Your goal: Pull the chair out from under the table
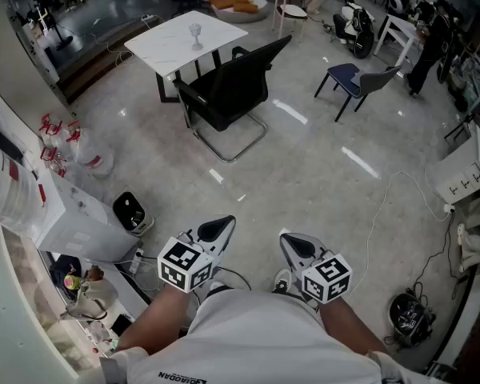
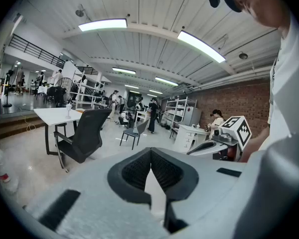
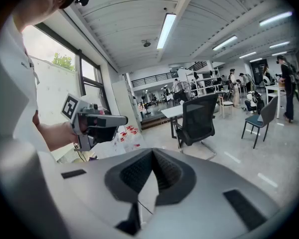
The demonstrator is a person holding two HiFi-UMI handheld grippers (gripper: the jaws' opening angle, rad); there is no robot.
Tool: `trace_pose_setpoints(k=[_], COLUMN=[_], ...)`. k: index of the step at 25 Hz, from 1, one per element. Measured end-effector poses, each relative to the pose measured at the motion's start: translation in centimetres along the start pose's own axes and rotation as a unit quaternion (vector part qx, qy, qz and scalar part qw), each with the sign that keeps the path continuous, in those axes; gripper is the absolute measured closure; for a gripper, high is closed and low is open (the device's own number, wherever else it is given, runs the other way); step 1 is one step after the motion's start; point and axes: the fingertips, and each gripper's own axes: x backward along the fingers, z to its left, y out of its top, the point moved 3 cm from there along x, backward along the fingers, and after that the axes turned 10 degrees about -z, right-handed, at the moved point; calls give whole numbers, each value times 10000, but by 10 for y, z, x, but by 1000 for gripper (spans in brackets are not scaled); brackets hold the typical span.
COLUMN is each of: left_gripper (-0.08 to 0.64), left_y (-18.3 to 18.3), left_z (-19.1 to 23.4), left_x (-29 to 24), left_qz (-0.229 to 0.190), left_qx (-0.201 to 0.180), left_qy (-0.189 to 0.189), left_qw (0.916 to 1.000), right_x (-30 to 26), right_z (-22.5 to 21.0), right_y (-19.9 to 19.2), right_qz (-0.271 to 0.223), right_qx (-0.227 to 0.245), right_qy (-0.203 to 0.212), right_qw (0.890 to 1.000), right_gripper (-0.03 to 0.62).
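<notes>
A black office chair (image 1: 228, 94) stands against the near side of a white marble-top table (image 1: 176, 45), its backrest turned toward me. A small glass (image 1: 196, 34) stands on the table. Both grippers are held close to my body, far from the chair. My left gripper (image 1: 224, 224) is shut with nothing in it, and my right gripper (image 1: 292, 242) is shut and empty too. The left gripper view shows the chair (image 2: 82, 136) and table (image 2: 52, 114) well beyond the closed left gripper (image 2: 150, 158). In the right gripper view the chair (image 3: 197, 118) stands beyond the closed right gripper (image 3: 152, 158).
A blue chair (image 1: 356, 78) stands at the right. Bottles (image 1: 72, 146), a white cabinet (image 1: 72, 222) and a small black bin (image 1: 130, 212) line the left. A cable (image 1: 384, 206) trails over the floor on the right, near a helmet (image 1: 408, 318). People stand in the background.
</notes>
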Motion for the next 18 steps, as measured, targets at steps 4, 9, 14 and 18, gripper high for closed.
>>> trace_pose_setpoints(k=[4, 9, 14, 18], left_gripper=[551, 551, 551, 551], left_y=[2, 5, 1, -7], left_z=[-3, -3, 9, 20], left_x=[6, 13, 31, 47], left_qz=[-21, -55, 15, 34], left_qx=[-14, -83, -130, -43], left_qy=[-55, -140, -152, -161], left_qw=[10000, 9999, 9998, 9999], right_x=[-2, -5, -18, -30], right_z=[7, 16, 40, 56], right_y=[2, 1, -4, -11], right_qz=[8, 22, -30, 18], right_qx=[41, 71, -107, -91], right_qy=[17, 17, 170, 109], right_qw=[10000, 10000, 9998, 9999], right_gripper=[589, 589, 588, 586])
